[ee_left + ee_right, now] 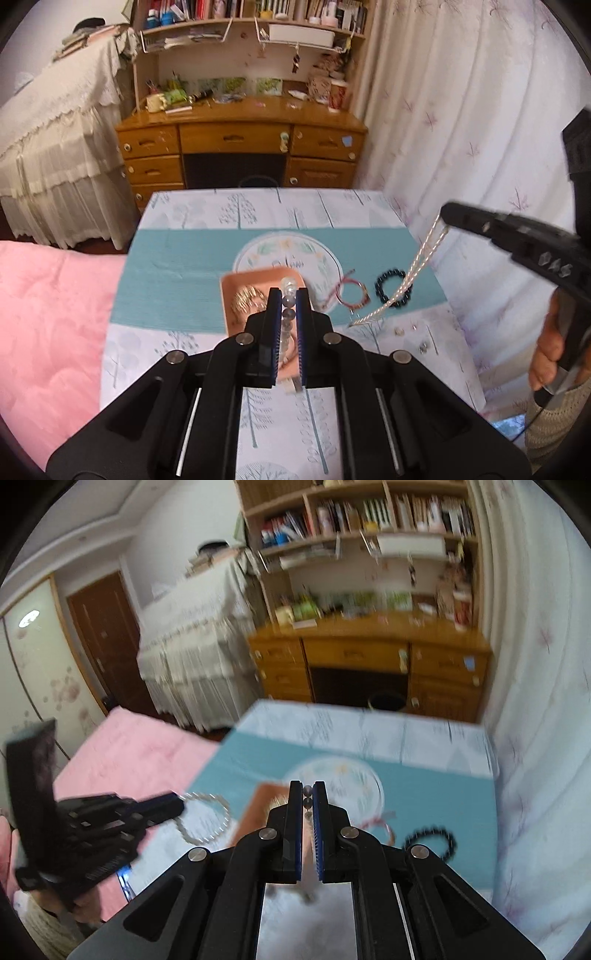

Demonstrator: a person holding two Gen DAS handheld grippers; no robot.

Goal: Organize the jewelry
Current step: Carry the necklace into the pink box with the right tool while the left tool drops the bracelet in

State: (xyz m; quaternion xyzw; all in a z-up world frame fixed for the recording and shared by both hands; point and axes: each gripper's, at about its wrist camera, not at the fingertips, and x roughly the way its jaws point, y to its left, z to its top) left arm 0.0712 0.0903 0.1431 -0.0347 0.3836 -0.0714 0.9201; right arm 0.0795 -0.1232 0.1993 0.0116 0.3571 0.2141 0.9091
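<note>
Left tongs [288, 295] pinch one clear bead bracelet [288, 314]; right tongs [448, 216] pinch one pearl strand [402, 284], hanging lengthwise down-left. Two bracelets, black [391, 288] and red [351, 293], lie on the desk [177, 280].

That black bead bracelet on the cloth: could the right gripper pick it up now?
Probably not yet. The right gripper is shut on a silvery chain that dangles over the black bead bracelet. Nothing else covers the bracelet, but the gripper would need to drop the chain first.
</note>
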